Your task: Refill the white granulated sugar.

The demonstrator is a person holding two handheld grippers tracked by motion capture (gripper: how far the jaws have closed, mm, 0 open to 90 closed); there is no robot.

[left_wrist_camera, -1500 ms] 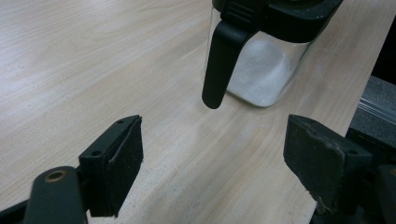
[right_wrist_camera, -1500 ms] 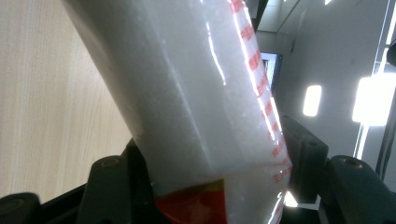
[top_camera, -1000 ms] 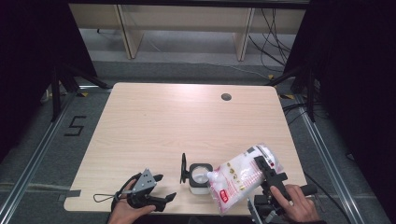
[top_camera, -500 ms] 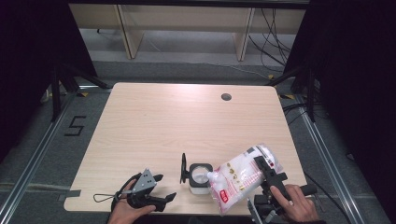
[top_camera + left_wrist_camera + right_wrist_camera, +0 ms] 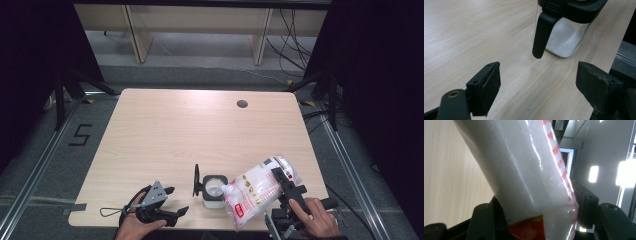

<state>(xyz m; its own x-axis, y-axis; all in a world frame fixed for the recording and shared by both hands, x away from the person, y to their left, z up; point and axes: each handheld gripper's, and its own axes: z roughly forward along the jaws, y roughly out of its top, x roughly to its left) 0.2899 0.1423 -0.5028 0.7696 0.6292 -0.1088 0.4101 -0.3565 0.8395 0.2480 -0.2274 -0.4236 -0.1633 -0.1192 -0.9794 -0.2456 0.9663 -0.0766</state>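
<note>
So the high view gives the whole layout: a light wooden table [image 5: 165, 135] with a small clear jar [image 5: 214, 190] near the near edge, roughly in the middle, its black lid [image 5: 196, 180] flipped up on the left side. A plastic bag [image 5: 257, 187] of white grains with red print is tilted with its low end right over the jar's open mouth, high end pointing far and right. What that view can't tell you is what's in the jar, but the left gripper view does: there's a layer of white grains in the bottom of the jar [image 5: 566, 40], plus the black hanging lid tab [image 5: 542, 35] in front of it.

Fingers: the right gripper [image 5: 285, 182] is clamped across the bag, and the right gripper view shows both jaws pressed into the sides of the bag [image 5: 524, 170], squeezing it in. The left gripper [image 5: 172, 212] sits at the near left of the jar, resting low by the table edge, jaws spread wide with nothing but bare table between them; its pads [image 5: 490, 87] are well apart from the jar.

Hard to make out: the bag's opening is hidden behind the jar rim, so I can't tell if anything is pouring. The print on the bag is too small to read. The jar's top is cut off in the left gripper view.
</note>
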